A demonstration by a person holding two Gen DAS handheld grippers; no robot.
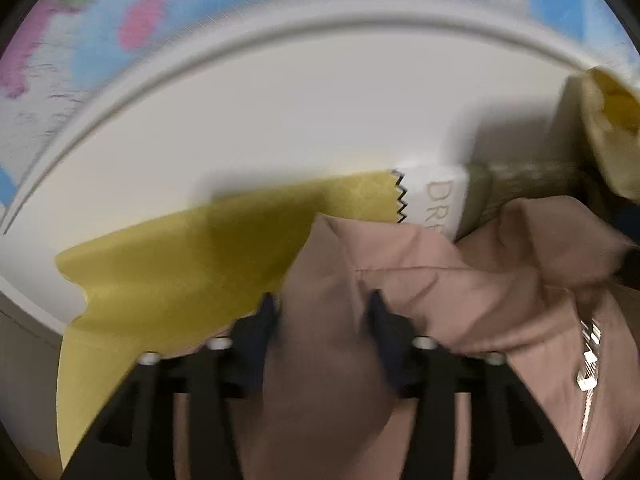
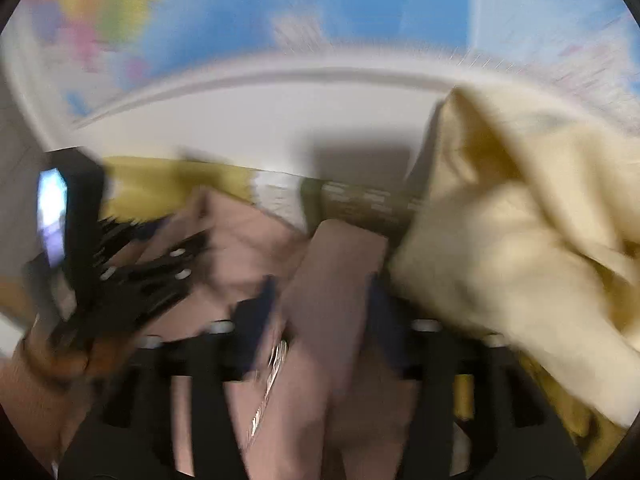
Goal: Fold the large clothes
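Pink garment (image 1: 420, 292): soft, matte dusty-pink fabric, bunched in rounded folds on the white table, with a stitched seam across one fold and a silver zipper (image 1: 588, 360) running down its side.
Where it lies: at the near edge of the white table (image 1: 280, 120), overlapping the yellow sheet and the base of the printed pack.
Left gripper (image 1: 324, 308): dark fingers spread apart, a puffed fold of the pink garment bulging up between them; whether the pads press it is unclear in the blur.
Right gripper (image 2: 322, 300): fingers spread wide, a ridge of the pink garment rising between them, pads not visibly clamping it.
Yellow sheet (image 1: 180, 260): flat, thin, mustard-coloured, with a zigzag-cut end beside the pack, left of the pink garment.
Printed pack (image 1: 440, 200): white and olive, smooth, oblong, just beyond the pink garment.
Cream garment (image 2: 520, 240): pale yellow, crumpled, heaped right of the pink garment.
Open room: bare white tabletop beyond the pink garment up to a raised curved rim.
Backdrop: colourful map (image 1: 100, 20) past the rim.
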